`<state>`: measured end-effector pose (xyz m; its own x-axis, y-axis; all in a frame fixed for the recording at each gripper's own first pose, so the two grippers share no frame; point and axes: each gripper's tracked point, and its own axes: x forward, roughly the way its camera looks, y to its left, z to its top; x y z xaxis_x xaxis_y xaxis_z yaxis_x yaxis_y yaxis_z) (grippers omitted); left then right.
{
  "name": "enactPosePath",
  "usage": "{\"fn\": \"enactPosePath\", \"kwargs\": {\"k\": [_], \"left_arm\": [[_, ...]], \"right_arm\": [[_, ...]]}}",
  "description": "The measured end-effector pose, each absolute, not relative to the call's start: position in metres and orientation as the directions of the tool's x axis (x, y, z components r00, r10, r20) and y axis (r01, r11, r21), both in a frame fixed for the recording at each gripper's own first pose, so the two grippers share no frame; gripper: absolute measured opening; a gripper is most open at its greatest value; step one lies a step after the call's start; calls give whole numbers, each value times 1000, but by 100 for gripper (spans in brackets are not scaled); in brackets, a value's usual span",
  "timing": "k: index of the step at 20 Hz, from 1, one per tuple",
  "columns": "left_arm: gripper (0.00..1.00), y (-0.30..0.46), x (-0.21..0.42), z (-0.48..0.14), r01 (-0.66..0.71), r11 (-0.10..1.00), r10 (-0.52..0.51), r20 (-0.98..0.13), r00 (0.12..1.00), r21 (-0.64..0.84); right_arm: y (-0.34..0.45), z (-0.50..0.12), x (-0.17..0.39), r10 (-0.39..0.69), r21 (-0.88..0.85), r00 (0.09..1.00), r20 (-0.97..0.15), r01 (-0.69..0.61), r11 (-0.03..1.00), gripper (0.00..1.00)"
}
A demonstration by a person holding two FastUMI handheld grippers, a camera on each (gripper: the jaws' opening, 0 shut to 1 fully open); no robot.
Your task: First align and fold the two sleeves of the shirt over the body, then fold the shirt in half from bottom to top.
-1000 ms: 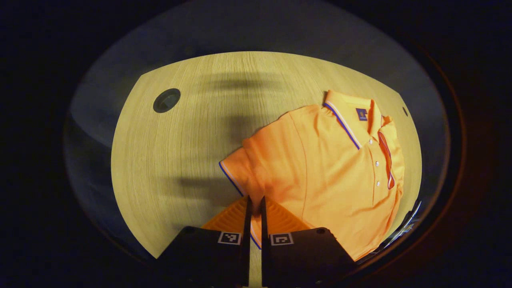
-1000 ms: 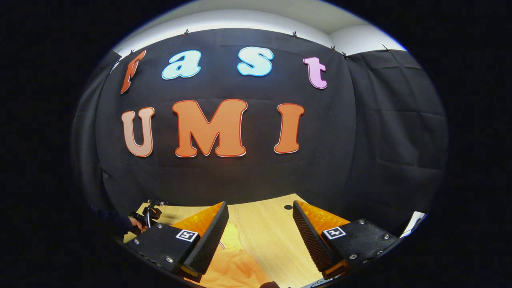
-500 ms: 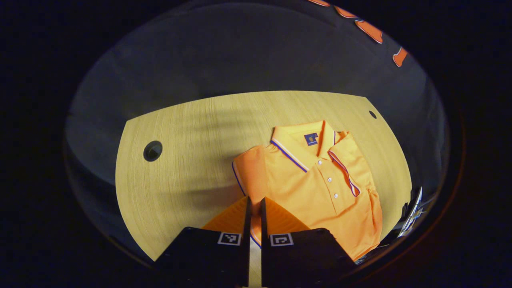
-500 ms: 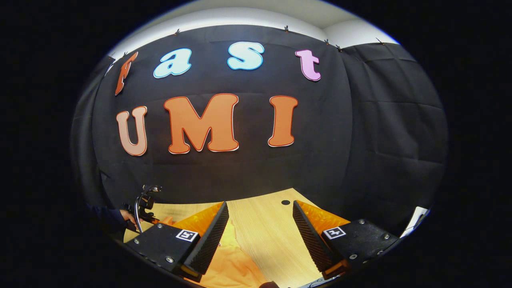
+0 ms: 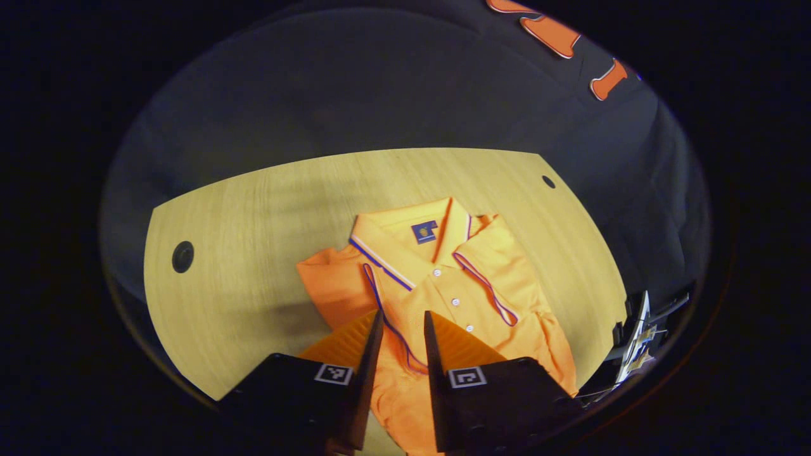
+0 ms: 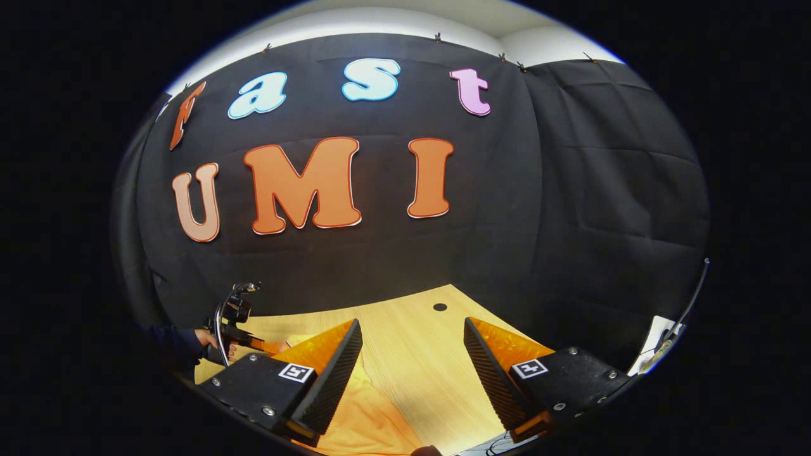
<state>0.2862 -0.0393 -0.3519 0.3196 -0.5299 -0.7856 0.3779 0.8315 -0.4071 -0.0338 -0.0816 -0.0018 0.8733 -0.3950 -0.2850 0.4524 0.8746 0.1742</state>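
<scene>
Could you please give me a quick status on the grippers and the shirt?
Left gripper open above shirt. Right gripper open, off table. Both sleeves folded over; bottom fold not done. Nothing in the way.

Bare desk (image 5: pixel 253 228) lies open left of the shirt (image 5: pixel 443 278); ahead, my right hand-held gripper (image 6: pixel 410 364) faces clear wood.
</scene>
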Motion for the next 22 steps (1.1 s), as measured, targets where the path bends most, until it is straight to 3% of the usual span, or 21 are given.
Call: {"fn": "enactPosePath", "kwargs": {"k": [1, 2, 3, 6, 15, 19, 22], "left_arm": [[53, -42, 284, -349, 389, 826, -537, -780, 322, -408], [58, -38, 284, -349, 395, 832, -525, -781, 337, -389], [73, -34, 285, -346, 404, 838, -514, -777, 363, -366], [94, -25, 280, -327, 407, 851, -500, -748, 437, -332], [96, 16, 235, -218, 330, 910, -414, -572, 708, -250], [99, 46, 215, -156, 237, 963, -269, -407, 873, -128], [99, 68, 188, -113, 133, 988, -150, -289, 946, -76]], "right_arm": [[-81, -4, -34, -397, 172, 872, -288, 455, 874, 98], [-80, -5, -36, -398, 173, 870, -291, 457, 873, 98], [-78, -6, -35, -394, 181, 872, -290, 454, 872, 98], [-73, -8, -28, -382, 195, 880, -282, 442, 875, 98], [-37, -13, 1, -227, 222, 943, -243, 282, 933, 98], [-17, -6, 12, -116, 229, 974, -192, 160, 960, 98], [-5, -2, 16, -53, 203, 988, -146, 82, 976, 98]]}}
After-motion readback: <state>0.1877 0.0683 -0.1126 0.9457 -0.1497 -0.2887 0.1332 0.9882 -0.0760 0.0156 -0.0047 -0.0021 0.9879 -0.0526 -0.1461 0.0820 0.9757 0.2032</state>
